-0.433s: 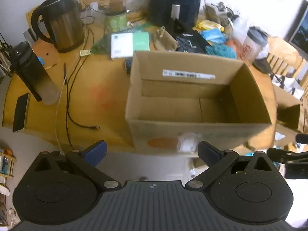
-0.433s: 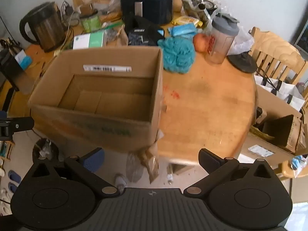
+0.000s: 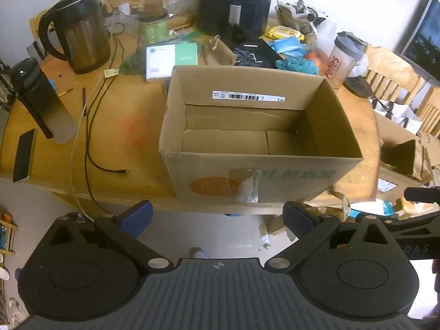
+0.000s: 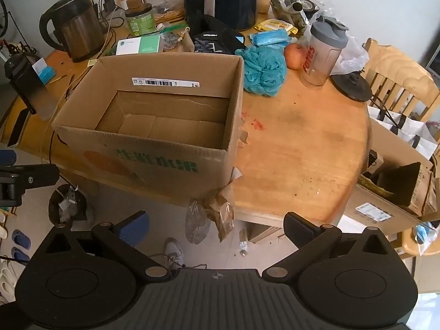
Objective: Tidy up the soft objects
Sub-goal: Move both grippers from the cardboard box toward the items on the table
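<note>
Black left claw (image 3: 217,216) and right claw (image 4: 216,224) gape wide, empty, before the cardboard box (image 4: 154,162).

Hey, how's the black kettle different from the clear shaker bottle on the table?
The kettle is dark, opaque metal with a big side handle; the shaker bottle is see-through with red lettering and no side handle. The kettle stands at the table's far left, beyond the cardboard box; the shaker bottle stands to the right, next to an apple. The kettle looks broader, the shaker bottle slimmer under a grey lid. Both stand upright.
</note>
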`<state>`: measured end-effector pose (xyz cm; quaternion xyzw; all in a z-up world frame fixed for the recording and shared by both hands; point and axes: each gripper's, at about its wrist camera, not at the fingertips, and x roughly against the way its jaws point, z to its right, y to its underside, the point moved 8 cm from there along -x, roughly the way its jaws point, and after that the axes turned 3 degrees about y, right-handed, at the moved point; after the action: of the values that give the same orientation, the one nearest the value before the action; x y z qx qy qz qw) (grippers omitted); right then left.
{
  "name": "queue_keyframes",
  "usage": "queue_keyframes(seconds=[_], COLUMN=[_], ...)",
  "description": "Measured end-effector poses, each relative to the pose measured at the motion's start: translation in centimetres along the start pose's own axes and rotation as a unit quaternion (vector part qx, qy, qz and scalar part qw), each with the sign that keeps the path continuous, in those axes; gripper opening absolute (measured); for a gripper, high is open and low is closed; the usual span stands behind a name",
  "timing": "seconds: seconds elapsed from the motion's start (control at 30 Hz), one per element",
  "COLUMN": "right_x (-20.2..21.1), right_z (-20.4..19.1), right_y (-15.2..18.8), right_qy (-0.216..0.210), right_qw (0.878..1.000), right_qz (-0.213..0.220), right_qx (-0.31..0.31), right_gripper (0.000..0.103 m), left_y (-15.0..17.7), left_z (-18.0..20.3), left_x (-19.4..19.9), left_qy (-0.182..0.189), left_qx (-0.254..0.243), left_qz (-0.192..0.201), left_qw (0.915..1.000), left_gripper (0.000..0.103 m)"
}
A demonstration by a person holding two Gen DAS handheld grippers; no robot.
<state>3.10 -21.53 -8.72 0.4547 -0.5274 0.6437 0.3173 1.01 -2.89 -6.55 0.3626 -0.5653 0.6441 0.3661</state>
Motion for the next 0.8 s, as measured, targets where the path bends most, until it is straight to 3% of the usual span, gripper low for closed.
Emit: queue_keyframes(seconds=[0.33, 0.8], right_x=[0.6, 0.2], right_z=[-0.2, -0.9], right_y=[1.4, -0.4], right_qy=[0.005, 0.009], right_qw=[1.0, 1.0], right_qz=[0.01, 0.011], right_qx=[-0.004, -0.015], right_gripper=[0.103, 0.103], left_y=[0.1, -1.3], left_z=[-0.5, -1.3], left_x=[0.9, 1.0], left_qy=[-0.009, -0.041], left_qx=[0.011, -0.018], left_qz=[0.003, 0.009], left_qw=[0.9999, 0.9989], left_gripper=[0.103, 0.103])
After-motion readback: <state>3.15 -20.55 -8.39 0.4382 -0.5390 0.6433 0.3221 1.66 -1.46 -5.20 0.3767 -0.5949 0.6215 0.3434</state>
